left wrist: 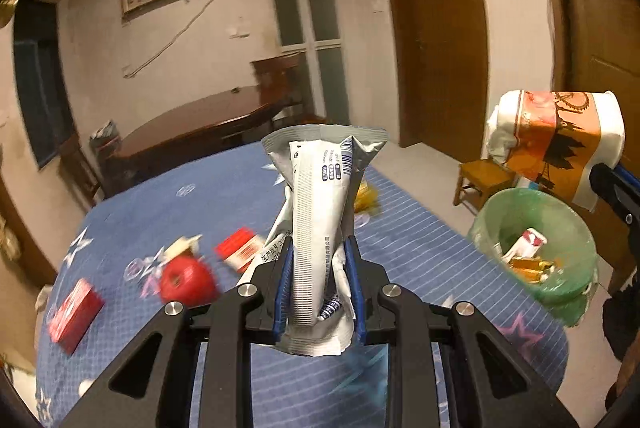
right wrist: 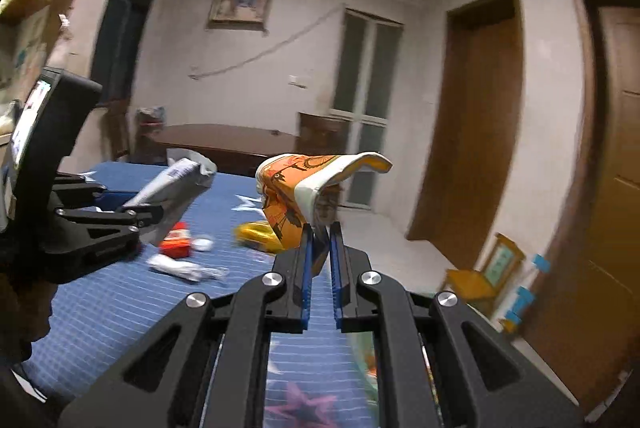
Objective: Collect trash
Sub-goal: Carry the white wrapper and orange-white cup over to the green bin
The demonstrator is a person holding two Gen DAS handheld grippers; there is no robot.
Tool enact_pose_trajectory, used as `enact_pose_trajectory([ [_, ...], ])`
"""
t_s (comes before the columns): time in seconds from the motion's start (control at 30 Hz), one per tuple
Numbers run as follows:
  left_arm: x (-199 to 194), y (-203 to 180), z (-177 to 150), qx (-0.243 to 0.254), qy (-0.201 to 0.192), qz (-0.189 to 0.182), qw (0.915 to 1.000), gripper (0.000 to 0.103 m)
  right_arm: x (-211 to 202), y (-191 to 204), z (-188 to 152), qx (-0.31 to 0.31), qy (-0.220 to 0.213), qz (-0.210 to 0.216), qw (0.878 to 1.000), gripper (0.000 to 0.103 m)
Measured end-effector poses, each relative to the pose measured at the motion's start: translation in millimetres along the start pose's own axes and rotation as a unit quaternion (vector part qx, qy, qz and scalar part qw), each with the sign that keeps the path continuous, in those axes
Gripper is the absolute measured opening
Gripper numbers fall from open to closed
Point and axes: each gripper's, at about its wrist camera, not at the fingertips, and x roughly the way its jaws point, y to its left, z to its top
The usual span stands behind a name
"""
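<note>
My left gripper [left wrist: 320,244] is shut on a crumpled grey and white snack wrapper [left wrist: 320,188], which stands upright between the blue pads above the blue tablecloth [left wrist: 200,196]. A green-lined bin [left wrist: 520,208] with some trash inside sits beyond the table's right edge. Above it, my right gripper [left wrist: 604,184] holds an orange and white paper cup [left wrist: 560,132]. In the right wrist view, my right gripper [right wrist: 322,228] is shut on the squashed cup [right wrist: 296,184]. At the left of that view, the left gripper [right wrist: 152,216] holds the wrapper [right wrist: 176,184].
On the cloth lie a red apple [left wrist: 186,280], a red box [left wrist: 74,312], a red and white box [left wrist: 240,248], a yellow wrapper [left wrist: 366,198] and a white crumpled wrapper [right wrist: 184,268]. A small wooden chair [left wrist: 480,172] stands behind the bin, with wooden doors beyond it.
</note>
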Motion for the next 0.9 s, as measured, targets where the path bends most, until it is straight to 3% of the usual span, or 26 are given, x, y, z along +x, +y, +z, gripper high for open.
enact_pose_trajectory([
  [0.47, 50.4, -117.9, 48.7, 0.063, -0.02, -0.067, 0.9955, 0.026, -9.0, -86.6, -17.7, 0.049, 0.007, -0.117, 0.992, 0.007],
  [0.9, 85.1, -207.3, 60.3, 0.108, -0.013, -0.136, 0.9848, 0.026, -13.3, -118.7, -26.1, 0.06, 0.027, -0.168, 0.984, 0.007],
])
